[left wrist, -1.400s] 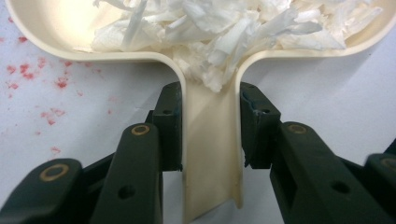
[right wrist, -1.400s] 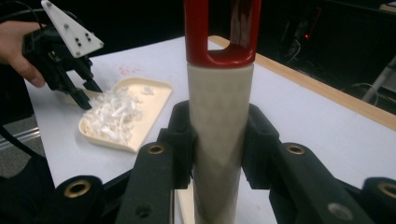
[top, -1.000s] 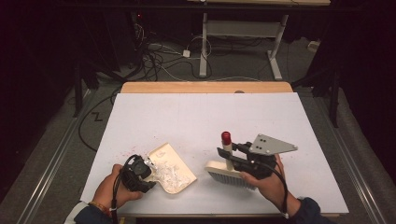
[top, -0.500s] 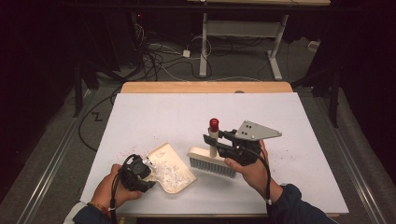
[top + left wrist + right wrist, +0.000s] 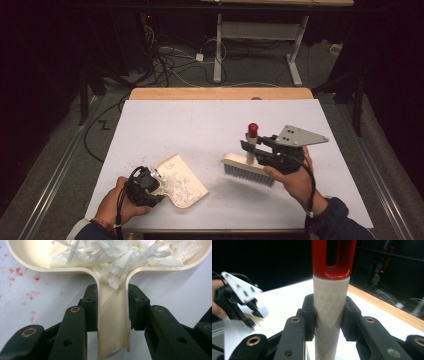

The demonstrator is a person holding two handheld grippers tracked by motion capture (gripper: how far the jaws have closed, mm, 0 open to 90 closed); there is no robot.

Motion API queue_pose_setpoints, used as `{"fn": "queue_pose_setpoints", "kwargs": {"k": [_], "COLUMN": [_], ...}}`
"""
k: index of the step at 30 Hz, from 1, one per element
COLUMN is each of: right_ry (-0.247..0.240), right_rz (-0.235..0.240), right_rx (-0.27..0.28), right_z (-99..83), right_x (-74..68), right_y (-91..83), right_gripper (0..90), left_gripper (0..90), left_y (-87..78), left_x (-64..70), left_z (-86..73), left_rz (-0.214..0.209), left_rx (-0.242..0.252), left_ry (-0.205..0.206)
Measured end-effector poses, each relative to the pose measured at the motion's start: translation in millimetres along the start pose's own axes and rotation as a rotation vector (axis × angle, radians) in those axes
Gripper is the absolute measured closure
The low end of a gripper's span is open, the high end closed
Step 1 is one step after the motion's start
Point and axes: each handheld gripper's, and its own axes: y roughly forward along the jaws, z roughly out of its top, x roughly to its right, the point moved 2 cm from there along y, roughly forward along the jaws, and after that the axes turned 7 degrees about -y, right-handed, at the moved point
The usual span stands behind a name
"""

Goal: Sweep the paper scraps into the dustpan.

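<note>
Lower left of the high view: our left gripper (image 5: pixel 148 187) clamped the dustpan (image 5: pixel 184 182) handle, paper shreds (image 5: pixel 130 253) inside. Right gripper (image 5: pixel 254 151) gripped the brush (image 5: pixel 248 169), lifted mid-right. Sweeping looked finished; next we'd need to set the brush down.

place: looked like a lab or test room, pretty dark
table: white work table (image 5: pixel 200 125) with a wooden edge
floor: cables (image 5: pixel 165 60) tangled everywhere
background: bare metal desk frame (image 5: pixel 260 45) at the back

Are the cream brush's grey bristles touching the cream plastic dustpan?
Apart. The high view shows bare white table between the brush's grey bristles and the cream plastic dustpan.
</note>
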Motion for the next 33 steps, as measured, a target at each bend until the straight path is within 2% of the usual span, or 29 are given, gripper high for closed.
{"fn": "queue_pose_setpoints", "kwargs": {"k": [5, 8, 11, 17, 20, 25, 26, 33], "right_ry": [-0.004, -0.001, -0.004, 0.016, 0.030, 0.039, 0.041, 0.015], "right_rz": [-0.082, -0.099, -0.114, -0.134, -0.130, -0.093, -0.070, -0.034], "right_rx": [-0.020, -0.031, -0.062, -0.108, -0.110, -0.129, -0.126, -0.087], "right_z": [-12.3, -19.5, -28.4, -46.0, -50.1, -55.4, -56.2, -48.9], "right_x": [17.1, 24.2, 25.5, 23.9, 23.1, 18.1, 15.2, 13.6], "right_y": [-49.0, -74.9, -97.4, -125.2, -133.6, -133.0, -124.4, -79.8], "right_gripper": [69.7, 69.6, 69.6, 69.6, 69.7, 69.6, 69.7, 69.7], "left_gripper": [63.3, 63.2, 63.2, 63.2, 63.2, 63.2, 63.2, 63.2], "left_y": [1.1, 1.3, 1.2, 2.1, 2.7, 3.3, 3.5, 3.4], "left_x": [0.0, 0.6, 1.3, 1.7, 1.7, 1.6, 1.9, 2.7], "left_z": [0.1, 0.2, 0.5, 1.0, 0.9, 1.2, 1.5, 2.2], "left_rz": [-0.002, 0.000, 0.004, 0.007, 0.006, 0.004, 0.006, 0.009], "left_rx": [-0.005, -0.006, -0.008, -0.014, -0.015, -0.017, -0.017, -0.017], "left_ry": [-0.005, -0.006, -0.006, -0.007, -0.007, -0.006, -0.005, 0.000]}}
